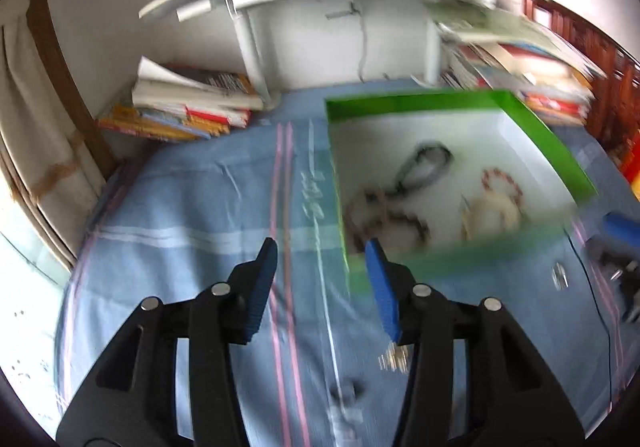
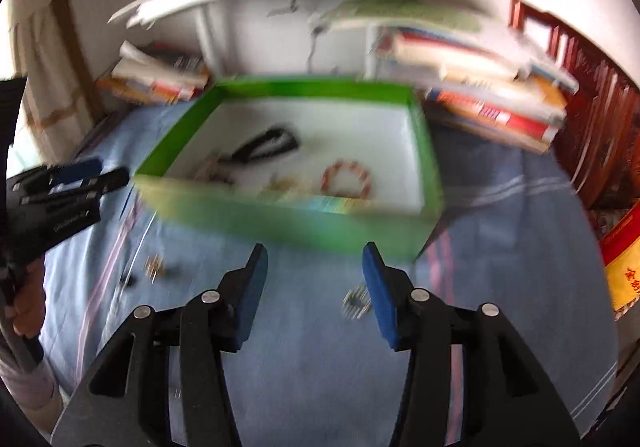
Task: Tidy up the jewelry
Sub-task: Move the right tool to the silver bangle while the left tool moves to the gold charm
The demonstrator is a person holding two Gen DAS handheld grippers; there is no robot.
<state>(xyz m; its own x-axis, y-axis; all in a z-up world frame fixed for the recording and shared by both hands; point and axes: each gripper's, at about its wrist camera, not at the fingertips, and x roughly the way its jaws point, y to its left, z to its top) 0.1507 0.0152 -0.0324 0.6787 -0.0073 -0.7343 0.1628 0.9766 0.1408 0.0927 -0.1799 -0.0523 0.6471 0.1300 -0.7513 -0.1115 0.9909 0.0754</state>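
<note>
The left gripper (image 1: 320, 251) is hovering over the blue cloth (image 1: 180, 215) with its fingers spread wide and nothing between them; the green box (image 1: 536, 127) is sitting at about one o'clock from it, the right blue fingertip overlapping the box's near left corner in this view. Inside the box, on its white floor, a black cord (image 1: 430, 161) is lying toward the back, a dark bead chain (image 1: 384, 215) toward the front left, a red bracelet (image 1: 502, 183) to the right, and a pale bangle (image 1: 492, 213) just in front of the red one. A small gold piece (image 1: 394, 359) is lying on the cloth at five o'clock, beside the right finger, too blurred to name. The right gripper (image 2: 316, 259) is also standing wide and empty, the box (image 2: 288, 223) at twelve o'clock just ahead of its tips. A small ring (image 2: 356, 303) is resting on the cloth touching the right finger's inner edge in this view. Books (image 2: 492, 103) are stacked behind the box at two o'clock.
</note>
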